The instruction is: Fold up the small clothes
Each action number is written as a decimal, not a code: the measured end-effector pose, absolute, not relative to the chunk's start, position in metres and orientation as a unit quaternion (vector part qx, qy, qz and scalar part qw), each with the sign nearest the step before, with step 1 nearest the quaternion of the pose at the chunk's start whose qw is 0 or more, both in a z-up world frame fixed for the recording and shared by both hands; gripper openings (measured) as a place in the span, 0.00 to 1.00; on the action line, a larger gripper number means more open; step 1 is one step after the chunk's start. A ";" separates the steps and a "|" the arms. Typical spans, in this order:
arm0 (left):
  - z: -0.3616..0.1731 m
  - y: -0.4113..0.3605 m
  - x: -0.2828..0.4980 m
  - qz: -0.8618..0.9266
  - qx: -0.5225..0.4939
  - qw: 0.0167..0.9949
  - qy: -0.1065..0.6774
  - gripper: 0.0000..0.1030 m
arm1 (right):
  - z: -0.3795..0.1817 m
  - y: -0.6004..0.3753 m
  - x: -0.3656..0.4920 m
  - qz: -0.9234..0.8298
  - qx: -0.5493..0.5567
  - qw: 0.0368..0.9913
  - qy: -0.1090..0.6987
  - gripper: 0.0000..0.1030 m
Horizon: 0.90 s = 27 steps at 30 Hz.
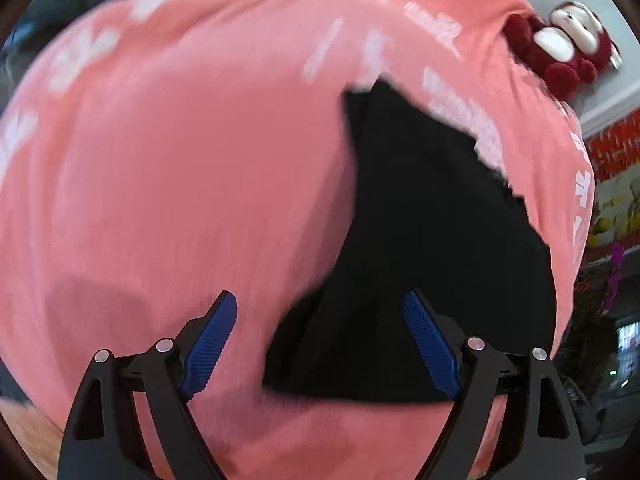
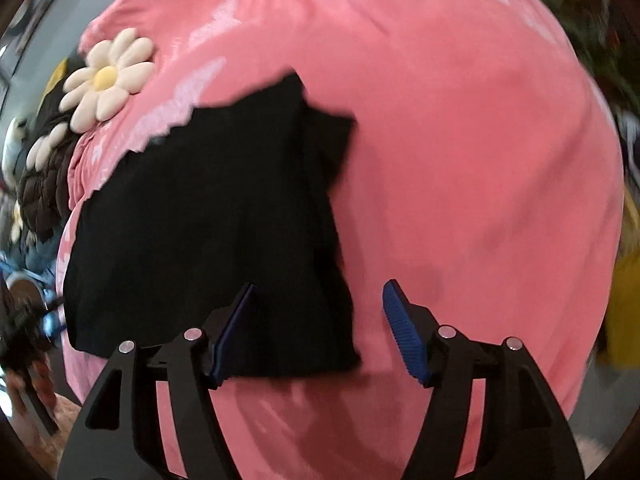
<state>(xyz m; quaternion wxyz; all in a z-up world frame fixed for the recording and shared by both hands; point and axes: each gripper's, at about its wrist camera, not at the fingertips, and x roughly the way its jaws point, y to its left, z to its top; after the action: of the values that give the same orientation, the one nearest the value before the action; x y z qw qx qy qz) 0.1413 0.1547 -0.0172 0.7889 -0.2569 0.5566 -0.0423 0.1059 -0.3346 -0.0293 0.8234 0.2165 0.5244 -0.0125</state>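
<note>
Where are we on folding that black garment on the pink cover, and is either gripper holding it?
Done: the small black cloth garment lies on the pink printed bed cover, with one flap doubled over near its far corner. In hand: nothing; the left gripper and right gripper both hang open above it. Left: grasping an edge and making the remaining folds.

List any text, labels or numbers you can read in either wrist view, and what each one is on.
None can be read.
White printed marks on the pink sheet: lettering-like, too blurred to read.
White marks along the sheet's right edge: too blurred.
Black garment: no label or print visible.
Both grippers, left and right: no markings visible.
</note>
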 end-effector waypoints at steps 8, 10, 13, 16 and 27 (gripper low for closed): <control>-0.017 0.129 0.137 -0.036 -0.212 0.810 0.545 0.52 | -0.043 -0.329 0.126 0.029 0.308 0.791 0.527 0.07; -0.014 0.132 0.142 -0.058 -0.229 0.794 0.559 0.04 | -0.032 -0.326 0.126 0.036 0.312 0.789 0.527 0.06; 0.006 0.150 0.137 -0.072 -0.280 0.779 0.556 0.04 | 0.003 -0.324 0.114 0.057 0.302 0.802 0.513 0.06; 0.033 0.157 0.119 -0.100 -0.278 0.781 0.550 0.04 | 0.027 -0.326 0.087 0.075 0.292 0.802 0.516 0.05; -0.005 0.155 0.078 -0.046 -0.245 0.764 0.596 0.16 | -0.006 -0.323 0.069 -0.010 0.223 0.790 0.571 0.18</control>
<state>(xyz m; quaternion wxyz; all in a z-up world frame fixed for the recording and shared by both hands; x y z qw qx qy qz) 0.0776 0.1545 -0.0051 0.7635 -0.2448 0.5958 -0.0460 0.0685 -0.3226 -0.0058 0.7899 0.2233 0.5710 -0.0103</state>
